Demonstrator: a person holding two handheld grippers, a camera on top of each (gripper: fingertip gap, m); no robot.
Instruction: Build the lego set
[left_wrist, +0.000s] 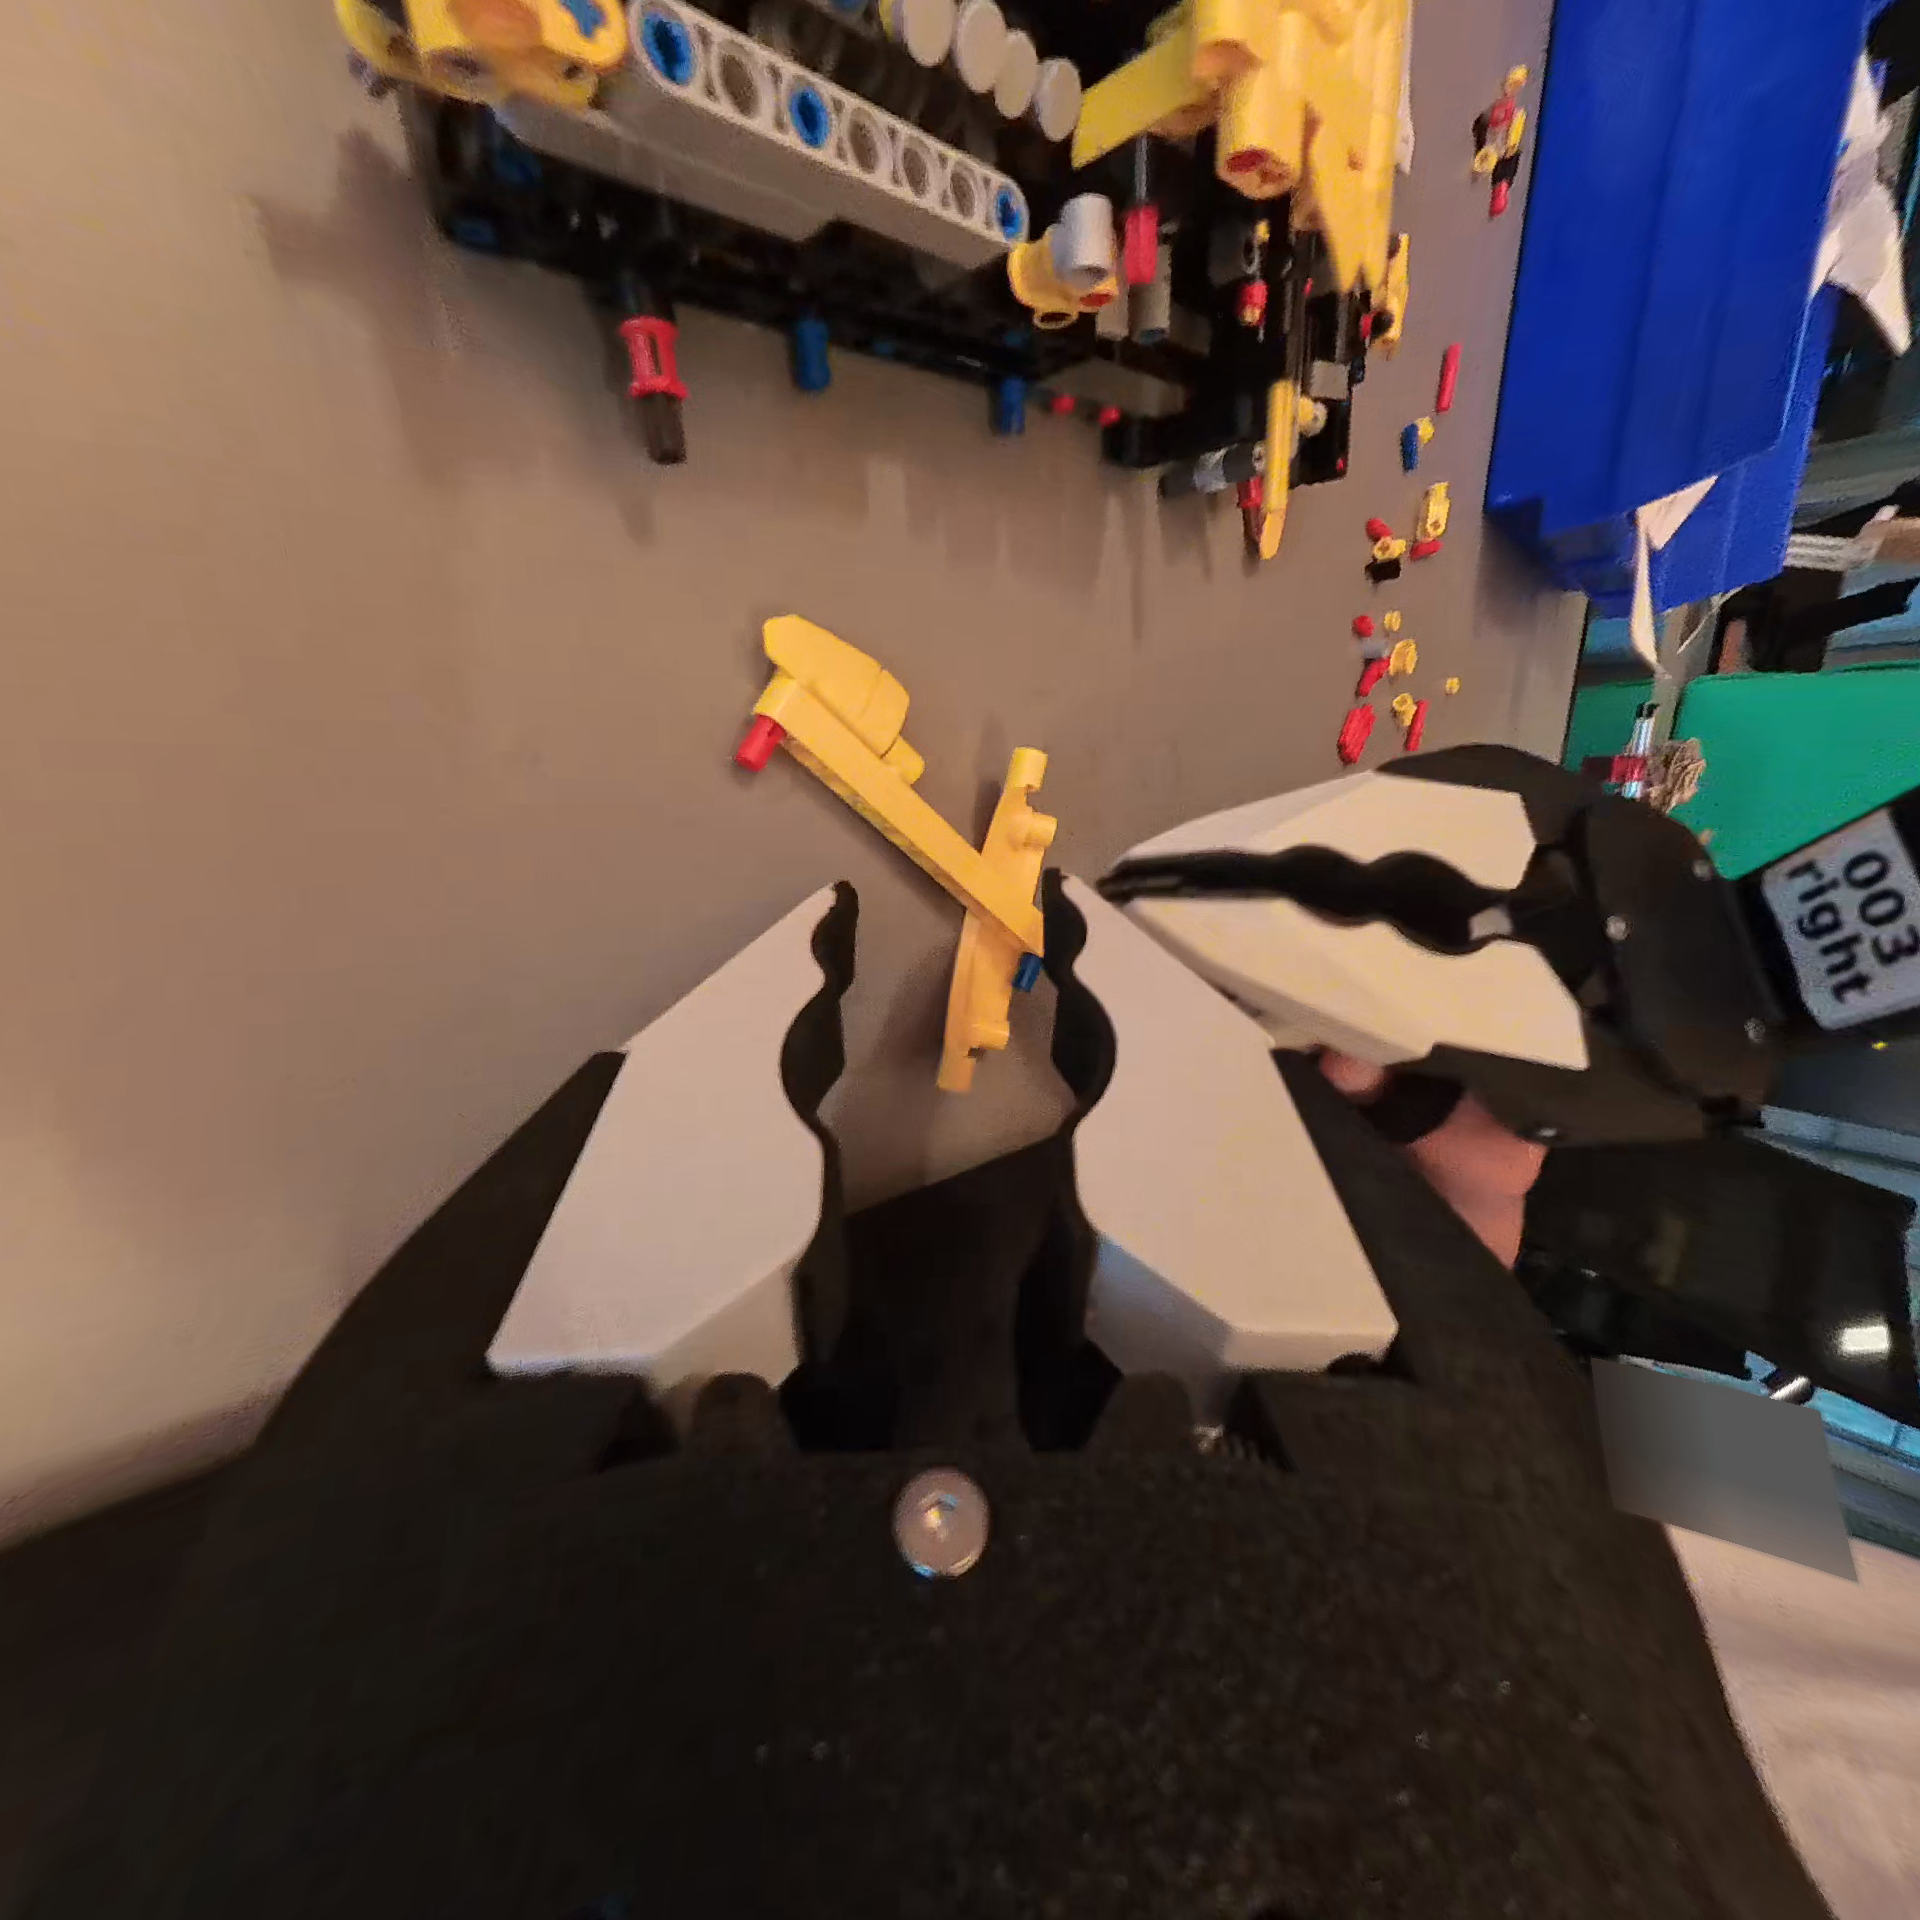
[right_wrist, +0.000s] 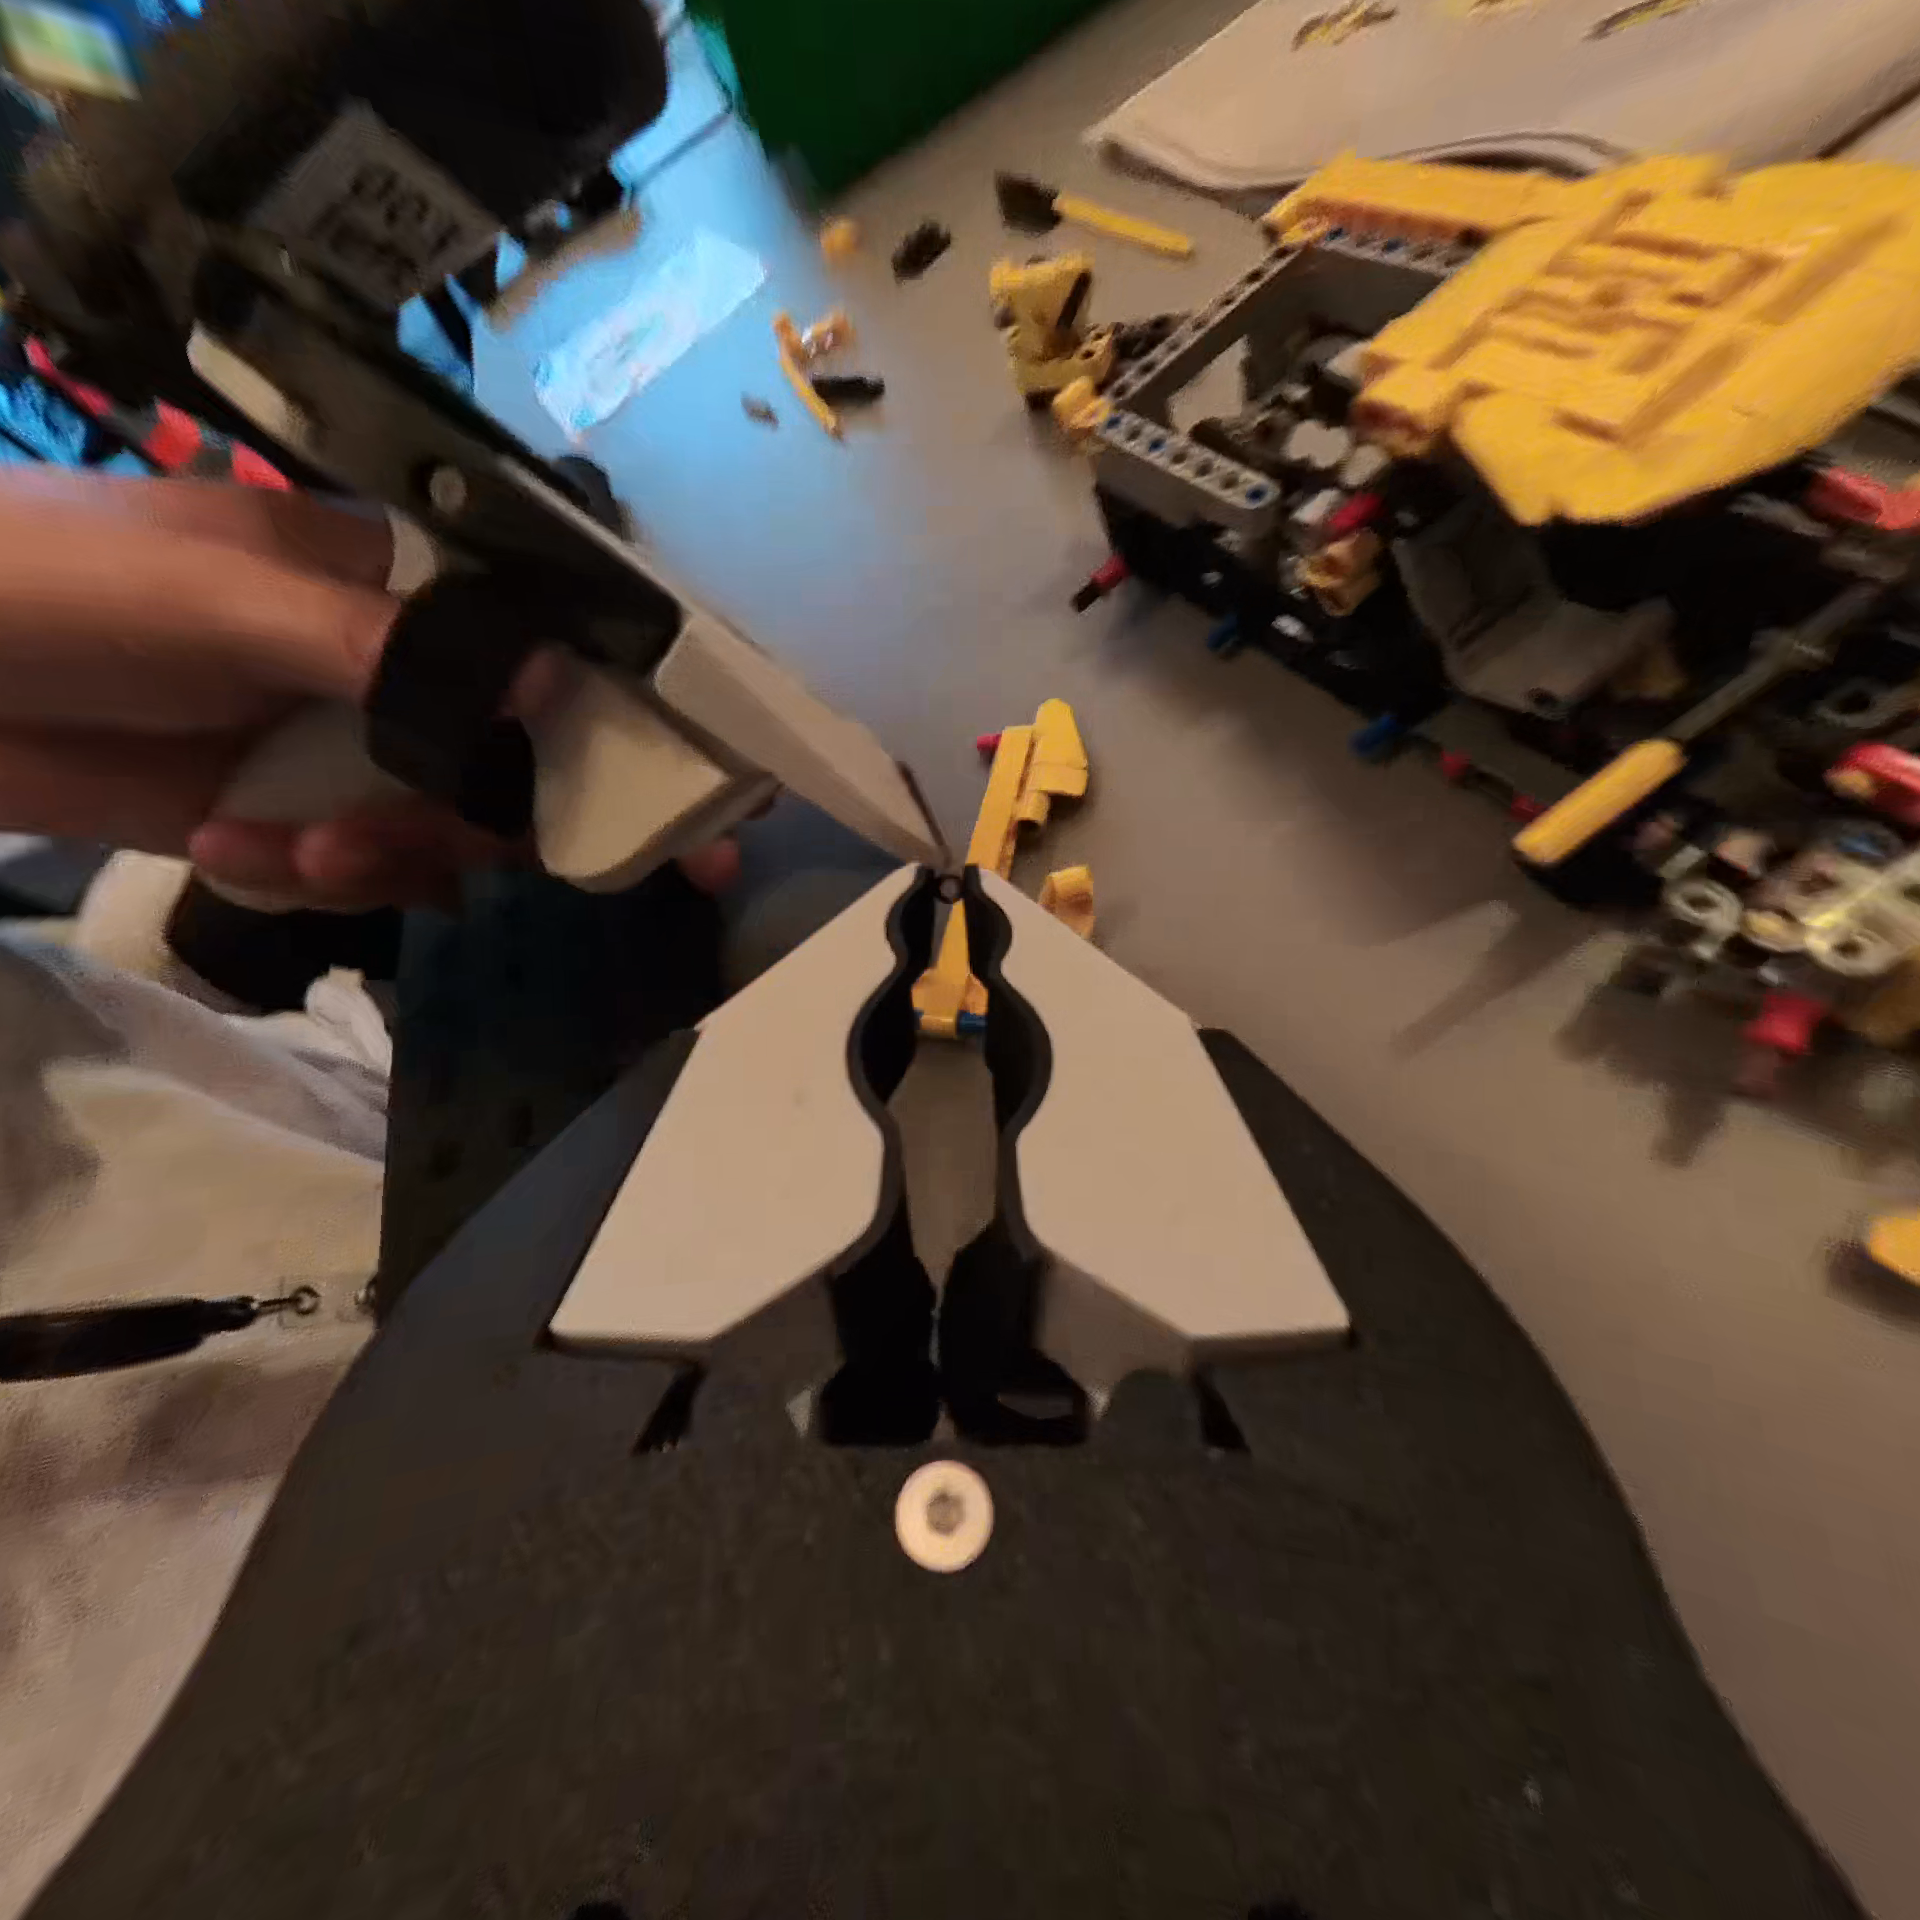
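A yellow sub-assembly (left_wrist: 894, 790), a long beam crossed by a curved panel with a red pin and a blue pin, lies on the grey table. My left gripper (left_wrist: 951, 894) is open, and the panel's near end sits between its fingers, close to the right one. My right gripper (right_wrist: 945, 883) is nearly closed on a small black piece (right_wrist: 948, 889) at its tips, just in front of the sub-assembly (right_wrist: 1023, 790). It also shows in the left wrist view (left_wrist: 1107, 883), tip beside the panel. The left gripper (right_wrist: 930, 847) comes in from the upper left, with its tip touching mine.
The big yellow, grey and black model (left_wrist: 831, 208) stands at the back, and also shows in the right wrist view (right_wrist: 1455, 468). Loose small pieces (left_wrist: 1392, 623) lie to the right of it. A blue bin (left_wrist: 1662, 260) and a green bin (left_wrist: 1766, 748) stand at the table edge. More loose pieces (right_wrist: 831, 364) and a plastic bag (right_wrist: 644, 322) lie farther off.
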